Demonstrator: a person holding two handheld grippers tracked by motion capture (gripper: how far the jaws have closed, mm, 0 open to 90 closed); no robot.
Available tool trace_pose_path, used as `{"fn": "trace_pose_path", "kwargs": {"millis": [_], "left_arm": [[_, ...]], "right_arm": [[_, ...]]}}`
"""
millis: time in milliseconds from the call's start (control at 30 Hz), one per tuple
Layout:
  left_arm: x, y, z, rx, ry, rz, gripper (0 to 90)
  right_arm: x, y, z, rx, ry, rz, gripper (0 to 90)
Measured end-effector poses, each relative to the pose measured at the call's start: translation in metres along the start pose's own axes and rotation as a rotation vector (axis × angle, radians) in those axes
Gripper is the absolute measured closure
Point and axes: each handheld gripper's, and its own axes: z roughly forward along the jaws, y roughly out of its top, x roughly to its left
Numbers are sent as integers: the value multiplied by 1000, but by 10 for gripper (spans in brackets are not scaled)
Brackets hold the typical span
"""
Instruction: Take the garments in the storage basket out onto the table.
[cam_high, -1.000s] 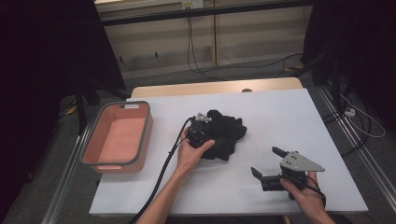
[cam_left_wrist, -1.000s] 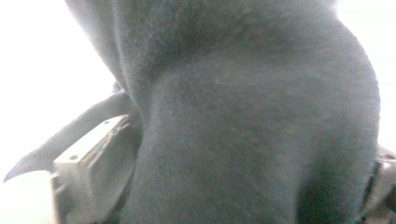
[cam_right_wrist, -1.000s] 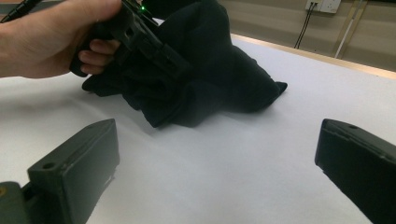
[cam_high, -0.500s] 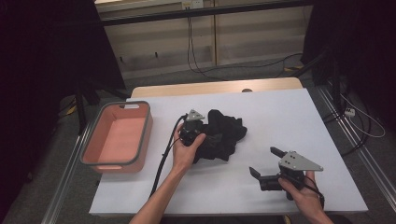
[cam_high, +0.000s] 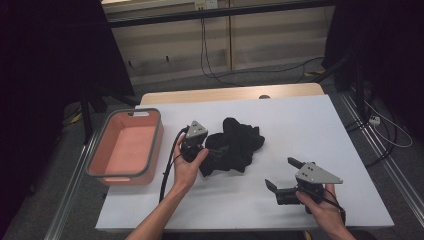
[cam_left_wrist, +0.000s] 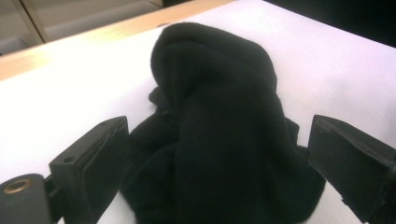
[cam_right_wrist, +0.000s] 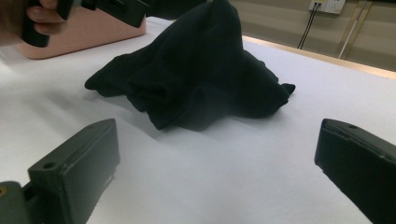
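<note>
White table (cam_high: 310, 130) under the high view, wooden edge at the far side, dark surroundings, cables on the floor behind. We see a crumpled black cloth (cam_high: 235, 145) lying near the table's middle, bunched into a heap with a raised fold on top. Pink bin (cam_high: 102, 160) with a grey rim sits at the table's left edge, well apart from the cloth.

Left gripper (cam_high: 212, 150) is at the cloth's left side, held in the left hand (cam_high: 187, 165), grey plate on top, cable trailing back toward the near edge. In the left gripper view we see its two black jaws spread wide, one each side of the cloth (cam_left_wrist: 224, 130), and the fabric fills the gap between them; we cannot tell whether either jaw touches the cloth. Nothing clamped.

Right gripper (cam_high: 282, 175) is near the front right of the table, held in the right hand (cam_high: 320, 207), well apart from the cloth, pointing toward it. In the right gripper view its jaws stand wide apart over bare white table, holding nothing, with the cloth (cam_right_wrist: 201, 74) ahead and the pink bin (cam_right_wrist: 84, 32) behind it at upper left. Same view shows fingers (cam_right_wrist: 39, 16) of the left hand on the left gripper's body at the top left corner.
</note>
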Motion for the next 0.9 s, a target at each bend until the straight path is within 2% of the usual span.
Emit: {"fn": "trace_pose_path", "kwargs": {"millis": [100,300,400,467,567,700,900], "left_arm": [[0,-3,-9,-2,12,9,64],[1,-11,-24,-14,11,-11,62],[0,-14,-30,-8,29,13,62],[0,-17,-35,-20,34,0,62],[0,-25,-44,-21,50,-3,69],[3,-34,-54,-18,48,-42,68],[4,-47,-66,-11,60,-48,62]], "right_arm": [[1,1,2,-1,0,-8,0],[2,2,11,12,0,-15,0],[5,3,17,24,1,-21,7],[6,3,20,26,-2,-37,8],[6,6,21,12,15,8,8],[7,6,20,8,-18,-30,11],[9,7,21,9,-15,-32,10]]}}
